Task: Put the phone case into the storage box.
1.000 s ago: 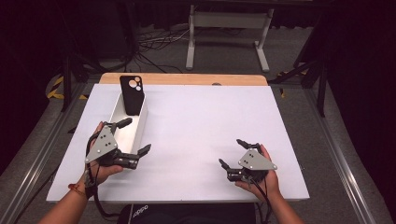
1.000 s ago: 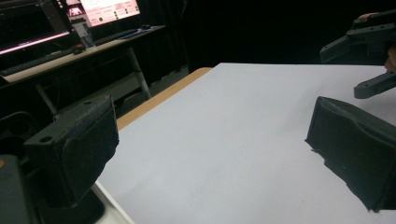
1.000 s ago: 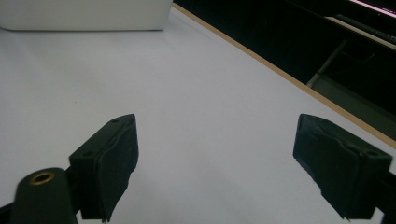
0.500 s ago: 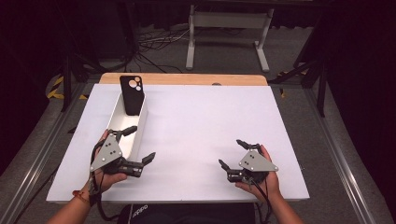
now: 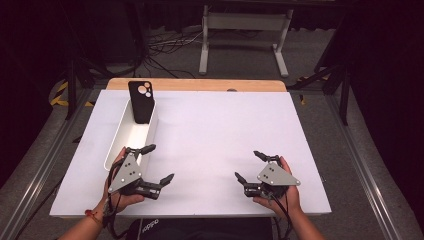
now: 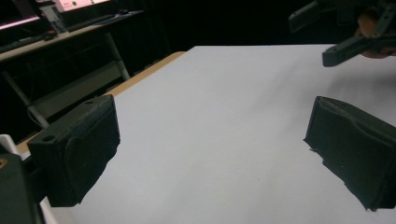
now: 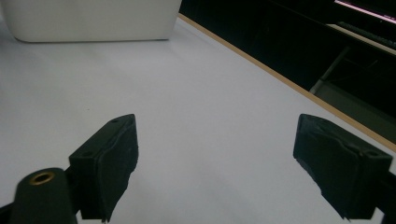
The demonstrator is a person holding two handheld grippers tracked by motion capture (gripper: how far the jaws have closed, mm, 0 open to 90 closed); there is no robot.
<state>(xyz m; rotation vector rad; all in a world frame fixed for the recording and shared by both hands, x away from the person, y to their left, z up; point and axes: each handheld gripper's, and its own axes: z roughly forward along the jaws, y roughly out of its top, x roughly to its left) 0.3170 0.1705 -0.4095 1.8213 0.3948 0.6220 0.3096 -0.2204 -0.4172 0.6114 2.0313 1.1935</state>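
What surrounds my workspace: tabletop, stand, cables, tape.
I see the white tabletop [image 5: 225, 135] spreading under and ahead of the left gripper [image 5: 160, 162] and the right gripper [image 5: 246, 164], with a wooden strip [image 5: 200, 84] along its far edge. Well beyond both grippers, a white metal stand [image 5: 245, 22] sits on the grey floor. Loose cables [image 5: 165, 45] lie far ahead of the left gripper, and yellow-black tape [image 5: 60, 92] lies ahead to its left.
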